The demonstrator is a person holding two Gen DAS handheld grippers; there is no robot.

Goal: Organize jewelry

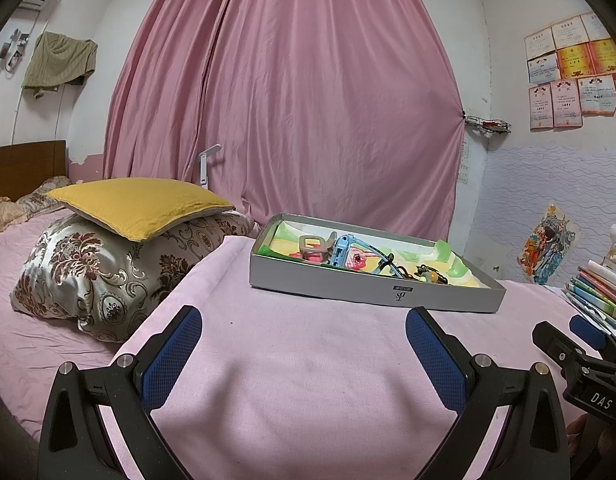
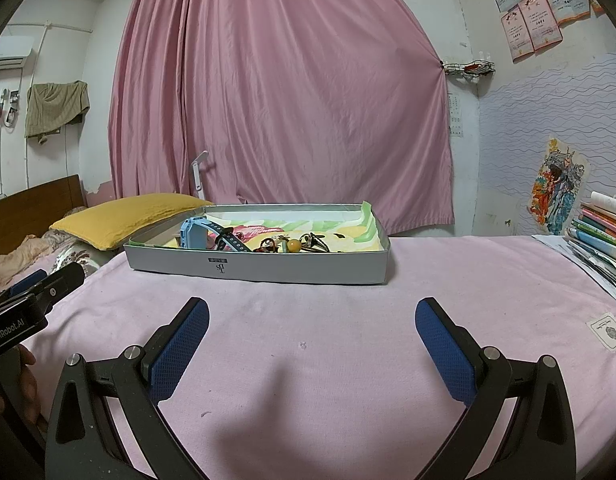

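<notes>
A shallow grey box (image 1: pixel 372 294) (image 2: pixel 260 270) lies on the pink bedspread ahead of both grippers. It has a colourful lining and holds a blue watch (image 1: pixel 345 250) (image 2: pixel 194 232), a grey clip (image 1: pixel 313 245), a yellow bead (image 2: pixel 295 244) and a tangle of small trinkets (image 1: pixel 426 274) (image 2: pixel 308 243). My left gripper (image 1: pixel 304 334) is open, low over the bedspread in front of the box, with nothing between its blue pads. My right gripper (image 2: pixel 312 328) is likewise open and holds nothing, also short of the box.
Yellow pillow (image 1: pixel 140 204) on a floral pillow (image 1: pixel 108 272) lies left of the box. A stack of books (image 2: pixel 600 236) sits at the right edge. A pink curtain (image 1: pixel 288 92) hangs behind. Each gripper shows in the other's view: the right gripper (image 1: pixel 580 356), the left gripper (image 2: pixel 32 300).
</notes>
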